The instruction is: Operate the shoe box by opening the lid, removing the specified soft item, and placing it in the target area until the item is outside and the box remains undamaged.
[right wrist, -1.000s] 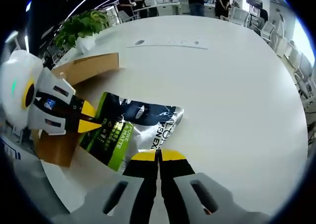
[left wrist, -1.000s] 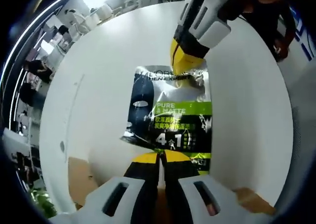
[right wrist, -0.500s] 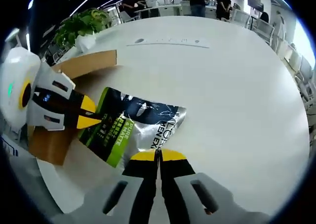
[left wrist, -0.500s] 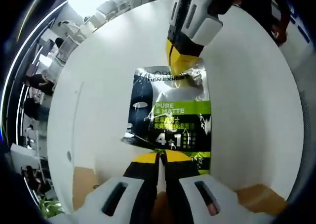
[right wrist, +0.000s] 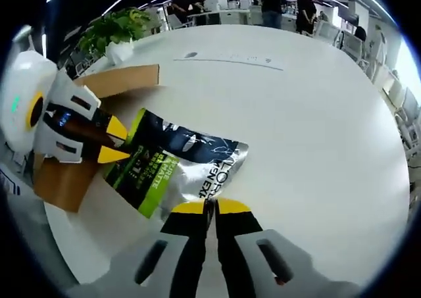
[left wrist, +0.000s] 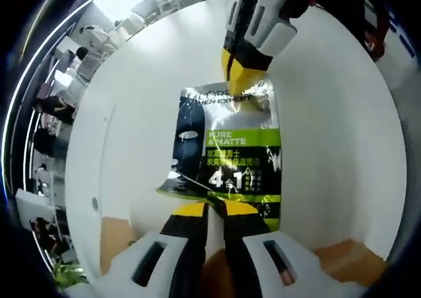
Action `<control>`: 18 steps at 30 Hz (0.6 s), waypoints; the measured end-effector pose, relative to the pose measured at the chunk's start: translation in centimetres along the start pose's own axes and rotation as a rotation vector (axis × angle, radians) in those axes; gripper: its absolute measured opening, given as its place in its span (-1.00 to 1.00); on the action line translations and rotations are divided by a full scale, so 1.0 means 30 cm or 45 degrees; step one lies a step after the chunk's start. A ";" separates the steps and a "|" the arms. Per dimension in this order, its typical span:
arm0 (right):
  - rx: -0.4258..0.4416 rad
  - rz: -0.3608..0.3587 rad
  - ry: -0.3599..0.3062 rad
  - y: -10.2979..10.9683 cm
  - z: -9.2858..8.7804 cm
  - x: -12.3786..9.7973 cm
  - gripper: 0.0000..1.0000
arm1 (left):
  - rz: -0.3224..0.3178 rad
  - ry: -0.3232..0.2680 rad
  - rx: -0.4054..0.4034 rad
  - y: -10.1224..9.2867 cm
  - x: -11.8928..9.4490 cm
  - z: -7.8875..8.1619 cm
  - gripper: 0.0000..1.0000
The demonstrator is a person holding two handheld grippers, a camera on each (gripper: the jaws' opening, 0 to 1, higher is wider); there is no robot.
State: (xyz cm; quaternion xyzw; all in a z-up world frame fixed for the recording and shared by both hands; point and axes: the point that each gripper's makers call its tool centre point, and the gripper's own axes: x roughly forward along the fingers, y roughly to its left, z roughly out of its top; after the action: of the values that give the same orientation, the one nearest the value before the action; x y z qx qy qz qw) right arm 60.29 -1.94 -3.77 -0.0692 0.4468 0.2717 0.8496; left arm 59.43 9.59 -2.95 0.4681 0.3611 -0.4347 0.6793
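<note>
I hold the foil face-mask sachet (left wrist: 227, 150) over the white table (left wrist: 131, 114), outside the cardboard shoe box (right wrist: 72, 173), which sits at nine o'clock in the right gripper view. My right gripper (right wrist: 210, 207) is clamped on the sachet's top edge. My left gripper (left wrist: 208, 209) has its yellow tips parted at the bottom edge; whether they still touch the foil, I cannot quite tell.

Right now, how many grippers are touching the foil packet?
2. The right gripper is shut on the foil packet's silver end; the left gripper, its jaws slightly parted, is at the green end.
</note>
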 end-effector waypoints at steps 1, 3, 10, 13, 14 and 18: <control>-0.010 -0.001 -0.006 -0.001 0.003 0.000 -0.93 | -0.002 0.001 0.004 -0.001 -0.001 -0.001 -0.87; -0.028 -0.014 -0.012 -0.005 0.007 -0.003 -0.92 | 0.002 0.001 0.001 0.000 -0.010 -0.002 -0.86; -0.096 -0.016 0.019 0.002 -0.012 -0.016 -0.84 | 0.018 -0.019 0.007 0.005 -0.058 0.001 -0.86; -0.096 -0.015 0.014 0.004 -0.016 -0.021 -0.86 | 0.030 -0.021 0.015 0.006 -0.076 0.003 -0.86; -0.098 -0.014 0.015 0.008 -0.017 -0.025 -0.86 | 0.032 -0.024 0.016 0.006 -0.082 0.005 -0.85; -0.125 -0.027 0.019 0.008 -0.022 -0.042 -0.84 | 0.041 -0.043 -0.007 0.005 -0.110 0.009 -0.84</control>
State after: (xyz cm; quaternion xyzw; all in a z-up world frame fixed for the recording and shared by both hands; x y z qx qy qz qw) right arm 59.12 -2.48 -3.12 -0.1175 0.4386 0.2835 0.8447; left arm 58.41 10.19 0.15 0.4646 0.3433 -0.4306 0.6935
